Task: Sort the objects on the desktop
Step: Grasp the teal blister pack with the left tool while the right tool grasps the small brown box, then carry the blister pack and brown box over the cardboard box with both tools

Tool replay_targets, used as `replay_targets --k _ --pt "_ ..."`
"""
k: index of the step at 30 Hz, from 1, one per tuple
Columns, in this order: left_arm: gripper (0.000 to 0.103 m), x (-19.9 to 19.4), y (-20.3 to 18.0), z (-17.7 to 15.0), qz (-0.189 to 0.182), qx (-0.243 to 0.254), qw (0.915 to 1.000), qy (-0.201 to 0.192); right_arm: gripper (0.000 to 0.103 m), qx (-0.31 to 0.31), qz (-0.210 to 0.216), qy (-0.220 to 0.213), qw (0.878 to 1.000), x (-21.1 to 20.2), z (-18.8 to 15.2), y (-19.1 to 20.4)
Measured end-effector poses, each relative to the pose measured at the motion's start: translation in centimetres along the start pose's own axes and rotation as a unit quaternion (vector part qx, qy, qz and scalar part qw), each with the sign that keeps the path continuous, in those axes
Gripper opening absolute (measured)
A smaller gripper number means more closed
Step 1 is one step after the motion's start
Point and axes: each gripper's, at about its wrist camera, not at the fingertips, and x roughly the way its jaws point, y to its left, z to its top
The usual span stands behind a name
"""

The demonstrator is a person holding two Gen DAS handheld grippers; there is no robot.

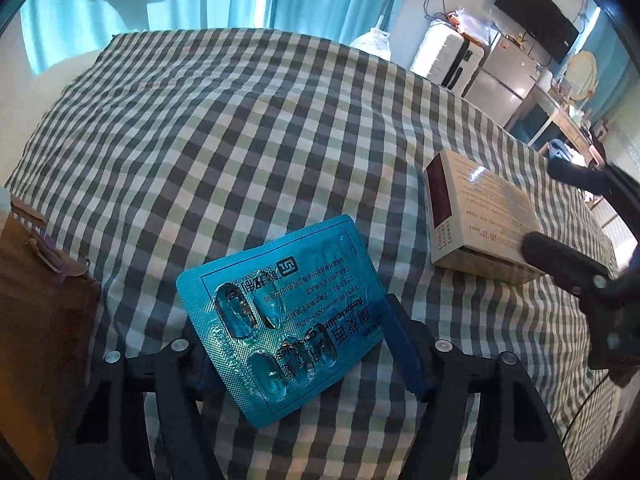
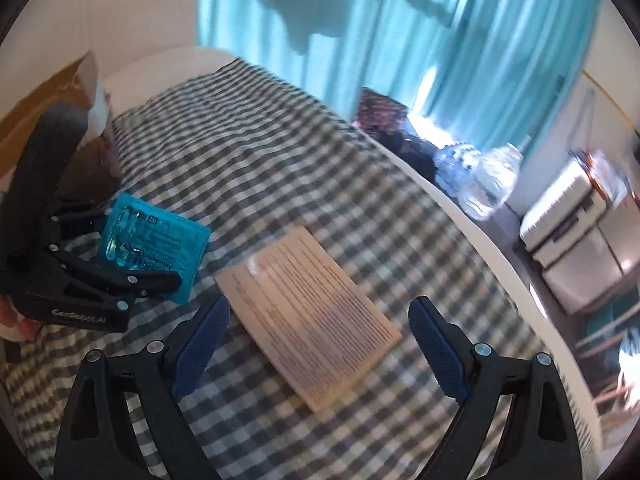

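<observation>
A blue blister pack of capsules (image 1: 286,312) sits between the fingers of my left gripper (image 1: 296,344), tilted up off the checked tablecloth (image 1: 224,132); the fingers close on its edges. It also shows in the right wrist view (image 2: 154,242), held by the left gripper (image 2: 132,264). A beige medicine box (image 2: 308,328) lies flat on the cloth, between and just ahead of the open blue pads of my right gripper (image 2: 320,344). In the left wrist view the box (image 1: 480,216) lies at the right with the right gripper (image 1: 568,220) straddling it.
A brown cardboard box (image 1: 36,296) stands at the table's left edge, also in the right wrist view (image 2: 52,92). Water bottles (image 2: 480,184) stand on the floor beyond the far table edge. White appliances (image 1: 452,56) stand at the back right.
</observation>
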Motion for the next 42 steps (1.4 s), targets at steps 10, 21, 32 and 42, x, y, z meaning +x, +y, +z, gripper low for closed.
replay_targets --k 10,21,32,42 --pt "0.054 -1.0 1.6 -1.5 -0.032 0.004 0.9995 0.005 0.09 -0.026 -0.029 0.129 0.991 7.2 0.2 1.3" --pt "0.01 -5.3 2.5 -4.7 -0.108 0.046 0.993 -0.017 0.088 0.31 -0.02 0.064 0.948 -3.5 -10.2 4.6" --pt "0.01 -4.4 -3.1 -6.9 -0.056 0.138 0.9886 -0.021 0.086 0.421 0.0 0.026 0.907 -7.6 -16.3 7.2" --pt "0.008 -7.2 -3.8 -8.3 -0.037 0.126 0.9908 -0.032 0.085 0.464 0.003 -0.007 0.886 -11.9 -17.0 5.1"
